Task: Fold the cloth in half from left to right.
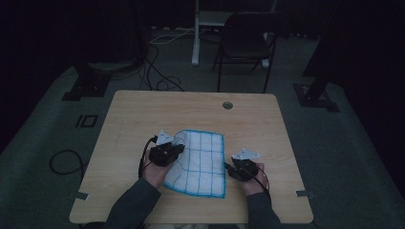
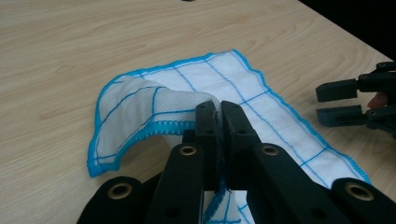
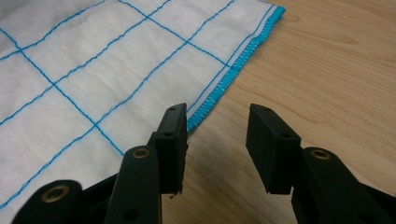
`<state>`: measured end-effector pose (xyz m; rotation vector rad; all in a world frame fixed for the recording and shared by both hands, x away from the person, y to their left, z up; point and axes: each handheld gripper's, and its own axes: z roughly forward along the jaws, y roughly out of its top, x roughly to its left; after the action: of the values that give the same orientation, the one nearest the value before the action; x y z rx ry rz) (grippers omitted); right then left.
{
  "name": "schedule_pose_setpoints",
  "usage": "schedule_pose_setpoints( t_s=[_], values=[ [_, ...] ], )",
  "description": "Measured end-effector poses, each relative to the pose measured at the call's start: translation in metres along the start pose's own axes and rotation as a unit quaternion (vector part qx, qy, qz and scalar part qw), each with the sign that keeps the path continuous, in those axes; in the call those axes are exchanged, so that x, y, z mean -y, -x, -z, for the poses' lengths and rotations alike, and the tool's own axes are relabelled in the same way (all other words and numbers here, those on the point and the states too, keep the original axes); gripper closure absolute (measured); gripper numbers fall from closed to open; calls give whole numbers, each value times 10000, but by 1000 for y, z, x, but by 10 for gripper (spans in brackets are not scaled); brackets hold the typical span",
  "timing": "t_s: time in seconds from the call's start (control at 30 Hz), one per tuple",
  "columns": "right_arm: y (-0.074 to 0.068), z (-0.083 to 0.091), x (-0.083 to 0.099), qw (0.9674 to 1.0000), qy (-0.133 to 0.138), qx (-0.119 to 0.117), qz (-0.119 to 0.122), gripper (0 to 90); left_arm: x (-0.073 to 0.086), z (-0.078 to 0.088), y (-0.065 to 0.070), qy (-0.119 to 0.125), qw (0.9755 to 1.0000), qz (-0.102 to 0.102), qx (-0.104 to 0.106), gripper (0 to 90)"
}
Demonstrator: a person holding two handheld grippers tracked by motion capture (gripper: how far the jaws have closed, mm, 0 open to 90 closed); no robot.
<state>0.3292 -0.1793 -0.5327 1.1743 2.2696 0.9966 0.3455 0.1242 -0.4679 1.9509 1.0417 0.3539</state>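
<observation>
White cloth (image 1: pixel 200 162) with blue grid lines and blue stitched hem lies on light wood table (image 1: pixel 143 114), near the person's edge, between the two hands. Mostly flat; its left edge is lifted and folded over.

Left gripper (image 1: pixel 177 149): jaws closed on the cloth's left hem. In the left gripper view the pads pinch the fabric at (image 2: pixel 218 126), blue hem running down between the jaws, and the picked-up part curls in a raised flap (image 2: pixel 140 112) to the left of the jaws, off the table. Rest of the cloth spreads flat beyond and to the right (image 2: pixel 261 98). Left hand (image 1: pixel 155 174) comes in from the bottom edge, grey sleeve.

Right gripper (image 1: pixel 230 171): jaws apart, nothing between them. In the right gripper view (image 3: pixel 217 140) the gap sits over bare wood just beside the cloth's right hem (image 3: pixel 224 81); the left jaw overlaps the hem edge in the picture, contact cannot be told. Cloth (image 3: pixel 93 70) lies flat here. The same gripper shows at the right edge of the left gripper view (image 2: pixel 345 100), jaws parted, just off the cloth's edge. Right hand (image 1: pixel 253 183) near the table's front edge.

Containers: none on the table. Writing, labels, brands: none readable on cloth or grippers.

Table has a round cable hole (image 1: pixel 228 105) near the far edge. Beyond it a dark folding chair (image 1: pixel 246 43) and loose cables (image 1: pixel 157 76) on grey floor. Room dim.
</observation>
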Motion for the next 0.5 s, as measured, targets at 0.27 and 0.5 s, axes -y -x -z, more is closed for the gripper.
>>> schedule_pose_setpoints(
  t_s=[0.27, 0.5],
  values=[
    [2, 3, 0, 10000, 21, 7, -14, 580, -7, -6, 8, -5, 9999, -81, 98, 871],
    [3, 5, 1, 10000, 51, 22, -56, 576, -9, -13, 12, -58, 9998, -89, 154, 871]
  ],
)
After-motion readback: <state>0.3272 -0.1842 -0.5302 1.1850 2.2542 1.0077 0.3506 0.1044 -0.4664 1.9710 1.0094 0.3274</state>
